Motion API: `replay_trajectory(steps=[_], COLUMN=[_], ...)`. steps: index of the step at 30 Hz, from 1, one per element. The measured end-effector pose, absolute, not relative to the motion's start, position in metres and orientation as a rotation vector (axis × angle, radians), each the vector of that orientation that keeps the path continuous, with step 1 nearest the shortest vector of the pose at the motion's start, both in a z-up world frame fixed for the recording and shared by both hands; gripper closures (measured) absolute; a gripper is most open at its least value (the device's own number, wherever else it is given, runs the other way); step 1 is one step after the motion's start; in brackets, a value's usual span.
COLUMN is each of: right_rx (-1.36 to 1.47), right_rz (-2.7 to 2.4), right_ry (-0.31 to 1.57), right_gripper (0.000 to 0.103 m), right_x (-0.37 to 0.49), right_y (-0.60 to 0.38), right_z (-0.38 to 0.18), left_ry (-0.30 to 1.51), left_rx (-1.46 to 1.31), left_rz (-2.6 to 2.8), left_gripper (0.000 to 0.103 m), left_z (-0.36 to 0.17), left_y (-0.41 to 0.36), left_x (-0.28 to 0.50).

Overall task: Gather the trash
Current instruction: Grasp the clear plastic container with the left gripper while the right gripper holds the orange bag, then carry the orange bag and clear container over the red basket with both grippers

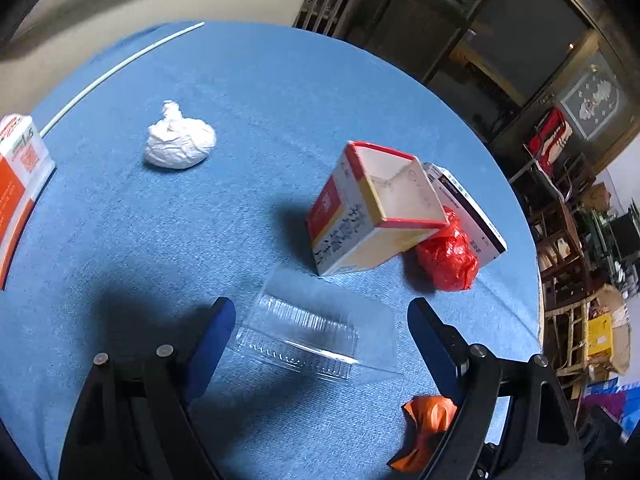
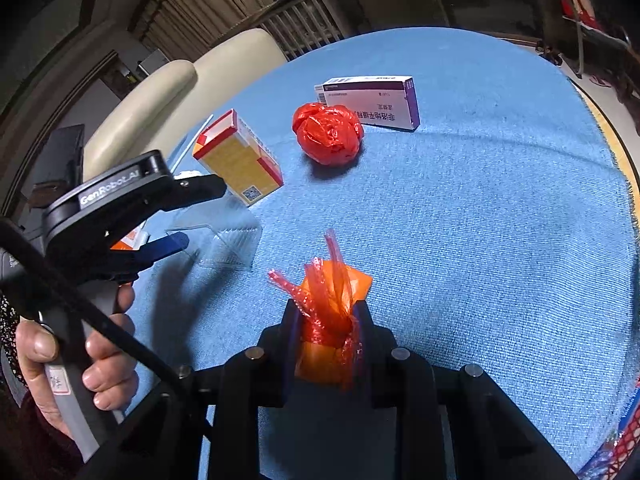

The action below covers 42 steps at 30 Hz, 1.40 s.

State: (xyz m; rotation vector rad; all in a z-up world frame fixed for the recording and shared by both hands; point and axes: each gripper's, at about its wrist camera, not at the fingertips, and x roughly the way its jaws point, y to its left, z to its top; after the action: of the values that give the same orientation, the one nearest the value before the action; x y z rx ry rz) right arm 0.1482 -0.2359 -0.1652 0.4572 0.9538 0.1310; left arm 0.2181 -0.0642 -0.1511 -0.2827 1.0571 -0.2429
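Note:
My left gripper [image 1: 322, 308] is open, its blue fingers on either side of a clear plastic clamshell box [image 1: 304, 332] lying on the blue tablecloth [image 1: 248, 92]. My right gripper [image 2: 328, 316] is shut on an orange plastic bag [image 2: 330, 316]; that bag also shows in the left wrist view [image 1: 428, 424]. Beyond lie a red-and-yellow carton [image 1: 368, 208], a crumpled red plastic ball [image 1: 450, 256], a purple-and-white medicine box [image 1: 468, 208] and a white crumpled wad [image 1: 178, 142]. In the right wrist view I see the left gripper [image 2: 192, 216] over the clamshell [image 2: 224, 240].
An orange-and-white box [image 1: 20, 176] lies at the table's left edge, with a thin white stick [image 1: 116, 68] behind it. A cream chair [image 2: 160, 108] stands past the far edge. Furniture and clutter crowd the floor to the right [image 1: 580, 280].

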Motion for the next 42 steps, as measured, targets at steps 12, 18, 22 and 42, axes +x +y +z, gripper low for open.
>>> replay_trajectory(steps=[12,18,22,42], right_rx=[0.490,0.483,0.530,0.565], right_rz=[0.152,0.150,0.156,0.069], right_ry=[0.950,0.944,0.933,0.817], right_gripper=[0.074,0.074,0.074,0.074], right_x=[0.144,0.144,0.141,0.091], right_y=[-0.240,-0.239,-0.245,-0.279], right_z=[-0.168,-0.168,-0.170,-0.129], left_ry=[1.027,0.954,0.928,0.722], left_rx=[-0.070,-0.073,-0.066,0.109], left_rz=[-0.244,-0.274,-0.288,-0.217], left_gripper=[0.015,0.016,0.018,0.018], left_z=[-0.168,-0.164,-0.156,-0.097], left_y=[-0.100,-0.101,-0.097,-0.103], left_x=[0.207,0.200,0.192,0.101])
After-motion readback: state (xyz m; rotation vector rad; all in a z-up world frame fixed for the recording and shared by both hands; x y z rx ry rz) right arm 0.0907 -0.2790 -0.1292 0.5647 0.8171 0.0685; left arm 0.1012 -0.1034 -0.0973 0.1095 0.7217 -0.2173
